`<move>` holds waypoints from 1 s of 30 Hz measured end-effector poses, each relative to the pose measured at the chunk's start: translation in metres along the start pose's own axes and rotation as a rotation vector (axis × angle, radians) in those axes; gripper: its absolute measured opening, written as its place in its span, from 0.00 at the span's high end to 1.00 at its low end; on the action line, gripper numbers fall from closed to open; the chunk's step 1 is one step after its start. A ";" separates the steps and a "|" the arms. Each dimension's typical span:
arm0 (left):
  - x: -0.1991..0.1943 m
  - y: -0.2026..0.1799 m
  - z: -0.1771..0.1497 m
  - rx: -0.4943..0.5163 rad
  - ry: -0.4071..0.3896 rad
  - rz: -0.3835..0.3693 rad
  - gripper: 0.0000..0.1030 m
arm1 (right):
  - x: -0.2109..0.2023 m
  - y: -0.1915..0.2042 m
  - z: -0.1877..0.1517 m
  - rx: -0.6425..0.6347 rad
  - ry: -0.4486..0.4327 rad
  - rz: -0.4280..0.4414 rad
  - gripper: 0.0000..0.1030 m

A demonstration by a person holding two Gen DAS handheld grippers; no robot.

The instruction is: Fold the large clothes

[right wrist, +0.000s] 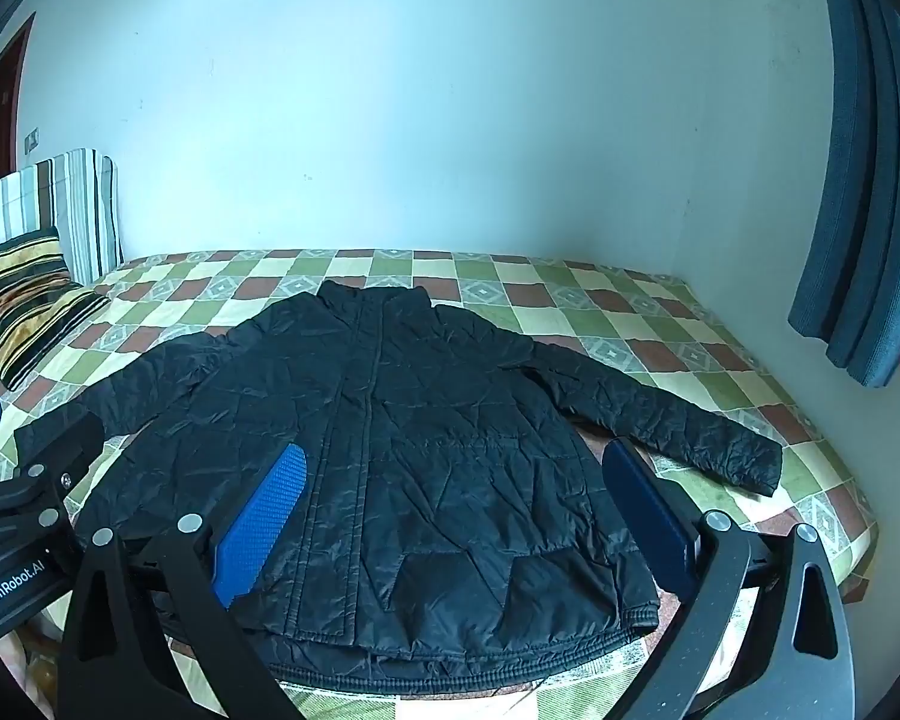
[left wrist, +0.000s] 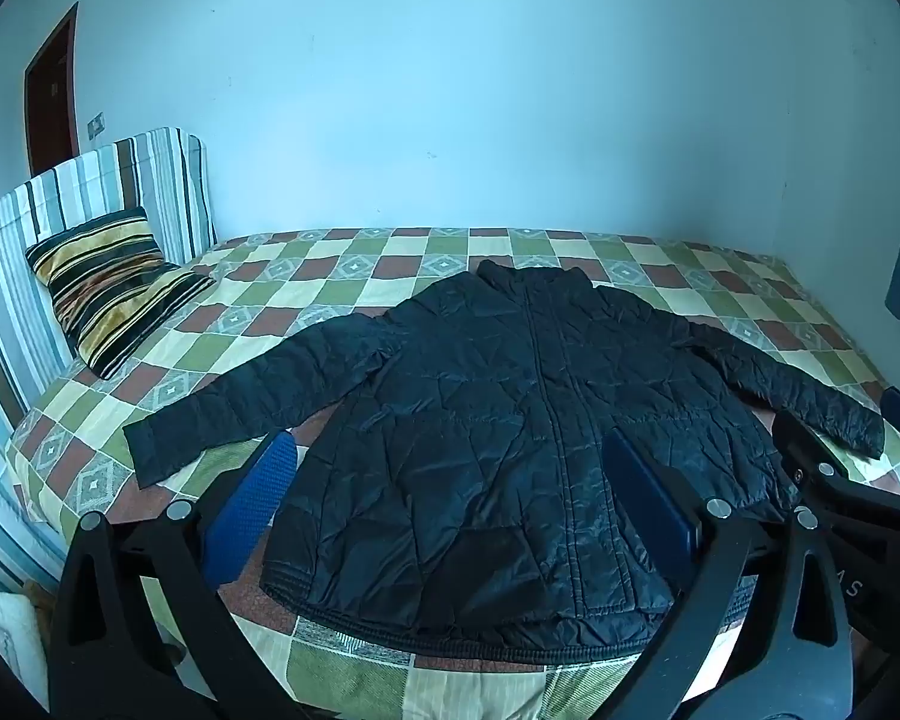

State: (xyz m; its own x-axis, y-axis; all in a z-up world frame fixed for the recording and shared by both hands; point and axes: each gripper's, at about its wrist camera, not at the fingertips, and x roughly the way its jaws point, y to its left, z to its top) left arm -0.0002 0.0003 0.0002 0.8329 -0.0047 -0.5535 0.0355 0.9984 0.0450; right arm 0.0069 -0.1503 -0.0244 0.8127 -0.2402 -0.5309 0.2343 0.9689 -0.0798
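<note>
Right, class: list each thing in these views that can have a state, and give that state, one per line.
Black jacket: spread flat on the bed, front up, closed, sleeves out, unfolded.
Left gripper: open, holding nothing.
Right gripper: open, holding nothing.
Striped pillow: propped against the headboard.
Blue curtain: drawn aside.

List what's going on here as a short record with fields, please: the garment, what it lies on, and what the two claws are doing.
garment: black quilted jacket, spread flat, front up, both sleeves out to the sides
surface: bed with checked cover
nearby: striped pillow at the head end
left claw: open, holding nothing
right claw: open, holding nothing
folding: not yet begun
</note>
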 end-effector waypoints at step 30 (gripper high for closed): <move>0.001 0.009 -0.002 -0.004 0.006 -0.005 0.02 | -0.004 0.003 0.002 -0.006 -0.002 0.007 0.05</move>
State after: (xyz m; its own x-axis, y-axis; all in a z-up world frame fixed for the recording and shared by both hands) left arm -0.0005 0.0097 -0.0015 0.8294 -0.0089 -0.5585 0.0373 0.9985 0.0395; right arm 0.0054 -0.1470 -0.0213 0.8151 -0.2340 -0.5300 0.2258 0.9708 -0.0813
